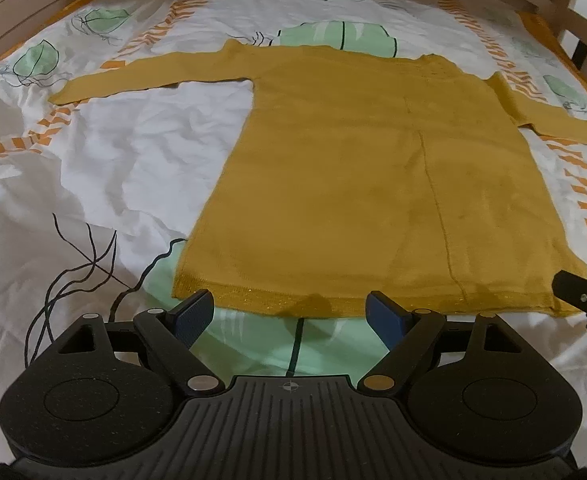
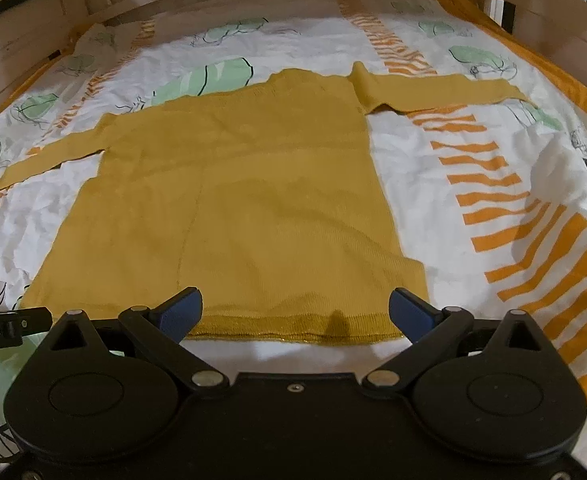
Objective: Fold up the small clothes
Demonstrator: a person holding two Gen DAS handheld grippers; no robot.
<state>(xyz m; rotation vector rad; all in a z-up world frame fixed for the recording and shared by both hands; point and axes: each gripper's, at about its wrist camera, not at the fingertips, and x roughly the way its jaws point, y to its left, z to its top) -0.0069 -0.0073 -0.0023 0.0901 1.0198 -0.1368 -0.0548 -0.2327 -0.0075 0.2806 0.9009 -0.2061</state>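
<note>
The left claw [image 1: 289, 314] hangs wide open and empty at the bottom centre of its frame, pads just short of the hem of the mustard sweater [image 1: 345, 184]. The right claw [image 2: 295, 312] is likewise spread wide, holding nothing, over the same hem in the lower middle of its view. The sweater lies flat on the bed [image 1: 93, 168], filling mid-frame, with both sleeves stretched sideways toward the upper corners. That spread looks deliberate: smoothed out, its edges are easy to pinch for a first fold.
</note>
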